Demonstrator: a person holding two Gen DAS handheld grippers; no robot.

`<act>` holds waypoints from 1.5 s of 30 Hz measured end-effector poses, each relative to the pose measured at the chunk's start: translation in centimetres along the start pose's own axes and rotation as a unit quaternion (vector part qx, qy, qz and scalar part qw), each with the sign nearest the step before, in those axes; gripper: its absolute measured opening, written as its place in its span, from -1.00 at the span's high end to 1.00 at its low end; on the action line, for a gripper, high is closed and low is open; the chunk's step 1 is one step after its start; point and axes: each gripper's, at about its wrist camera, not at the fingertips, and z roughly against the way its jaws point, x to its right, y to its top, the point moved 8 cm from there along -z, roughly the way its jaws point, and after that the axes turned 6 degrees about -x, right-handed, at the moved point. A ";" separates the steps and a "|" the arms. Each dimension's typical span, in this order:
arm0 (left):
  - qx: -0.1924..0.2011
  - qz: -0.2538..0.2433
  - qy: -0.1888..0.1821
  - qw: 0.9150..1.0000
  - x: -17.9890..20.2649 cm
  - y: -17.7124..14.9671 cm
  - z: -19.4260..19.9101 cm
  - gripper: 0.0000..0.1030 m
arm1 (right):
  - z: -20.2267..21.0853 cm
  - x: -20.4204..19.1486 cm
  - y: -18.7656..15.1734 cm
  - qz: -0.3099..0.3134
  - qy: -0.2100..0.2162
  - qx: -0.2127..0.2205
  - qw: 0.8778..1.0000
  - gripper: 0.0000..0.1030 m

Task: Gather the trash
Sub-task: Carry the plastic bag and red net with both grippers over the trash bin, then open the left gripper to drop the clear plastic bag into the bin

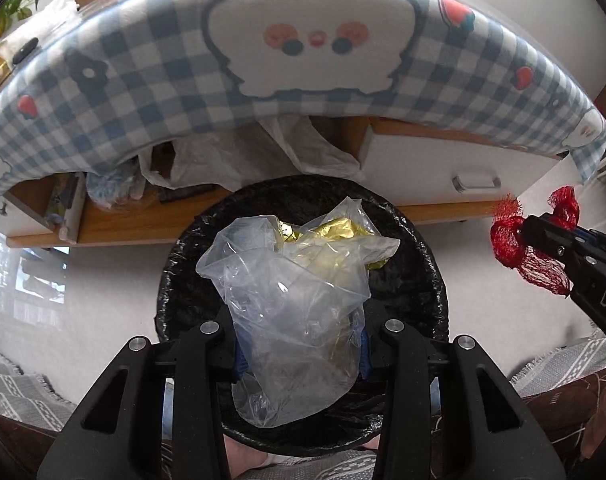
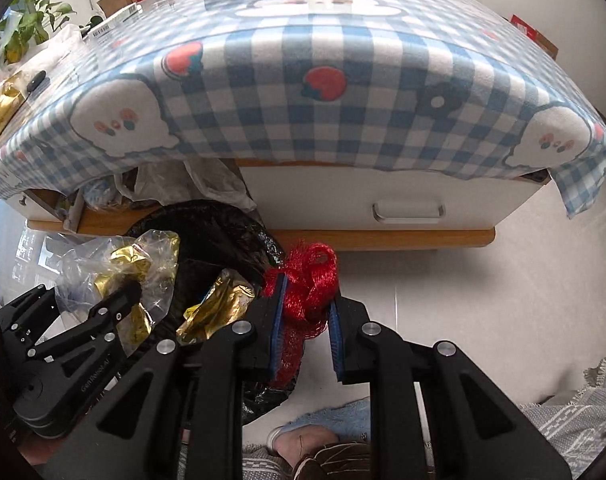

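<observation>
My left gripper (image 1: 301, 354) pinches one clear plastic bag (image 1: 291, 292) directly above the one black-lined trash bin (image 1: 419, 280); my right gripper (image 2: 305, 320) pinches one red mesh net (image 2: 309, 284) just beside the bin's rim. Two gold foil wrappers (image 2: 219, 308) sit in the bin. Beyond stands one table (image 1: 303, 92) under a blue checked cloth, a third gold wrapper (image 2: 1, 114) on its left edge.

A lived-in home room: a low wooden coffee table (image 2: 383, 236) with a white drawer (image 2: 407, 200) wears a blue-checked cartoon tablecloth (image 2: 343, 120). Houseplants (image 2: 27, 28) stand at ten o'clock, a fringed grey rug (image 2: 575, 412) lies at five o'clock, and a black-lined bin (image 1: 415, 280) sits on the pale floor.
</observation>
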 end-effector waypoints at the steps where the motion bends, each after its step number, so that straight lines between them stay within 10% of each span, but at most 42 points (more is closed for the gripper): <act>1: -0.001 -0.001 -0.002 1.000 0.1 0.0 -0.2 0.25 | -0.2 0.0 0.0 0.000 -0.002 -0.001 1.000 0.66; 24: 0.032 0.028 0.000 0.999 -2.8 0.2 0.4 -0.82 | -1.1 -2.9 -0.3 0.025 -0.002 -0.002 1.000 0.66; 45: 0.064 0.063 0.036 0.995 -12.2 -0.4 3.9 -0.88 | -2.0 -12.0 -1.3 0.066 0.041 0.009 0.997 0.64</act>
